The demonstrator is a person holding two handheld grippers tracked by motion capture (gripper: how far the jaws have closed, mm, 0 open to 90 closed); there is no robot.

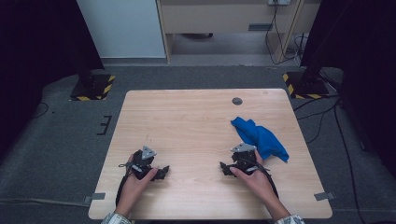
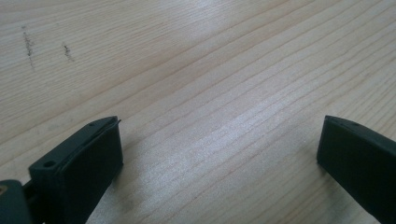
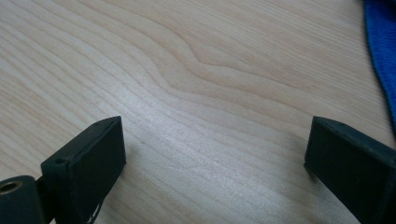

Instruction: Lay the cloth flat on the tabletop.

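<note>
Blue cloth (image 1: 261,137) lies crumpled on worktop (image 1: 187,116), toward its right edge, just beyond right gripper (image 1: 226,168).

Right gripper: jaws wide apart, nothing between them, cloth hem at frame edge in right gripper view (image 3: 380,51).

Left gripper (image 1: 164,172): jaws wide apart, empty, well left of cloth, over bare wood.

Risks, as judged:
- pinching one loose fold only, rest drags
- cloth pushed rightward off worktop edge
- trailing cable snagging cloth

Room: broad bare wood left of cloth and beyond it; little margin right of cloth.

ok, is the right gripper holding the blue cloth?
No: the right gripper has its jaws wide apart over bare wood, with the blue cloth off to the side.
</note>
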